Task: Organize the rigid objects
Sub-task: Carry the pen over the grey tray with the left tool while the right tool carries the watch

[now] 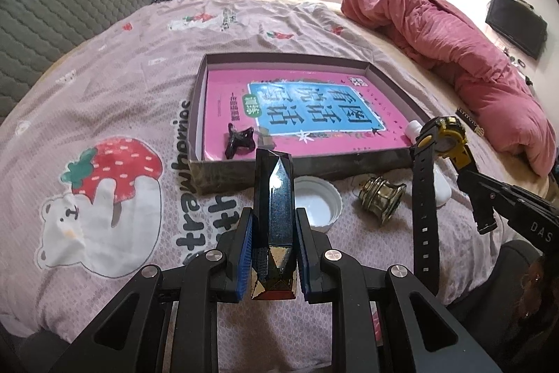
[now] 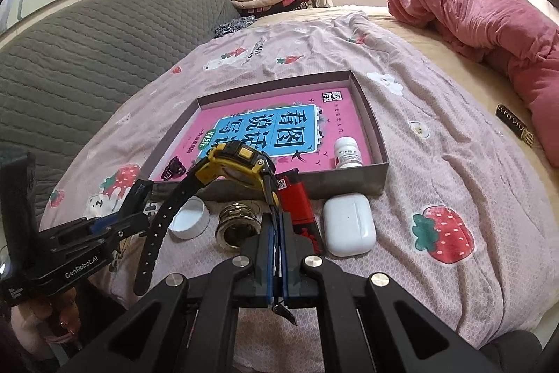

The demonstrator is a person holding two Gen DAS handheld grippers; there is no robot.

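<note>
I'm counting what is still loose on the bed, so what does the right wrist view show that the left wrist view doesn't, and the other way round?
Only the right wrist view shows the red lighter and the whole white earbud case, lying in front of the box.

Only the left wrist view shows the black faceted tube clamped in the left gripper.

Both show the box holding the pink book, black hair clip and white pill bottle, plus the white cap, brass ring, and the yellow watch held by its strap in the right gripper.
</note>
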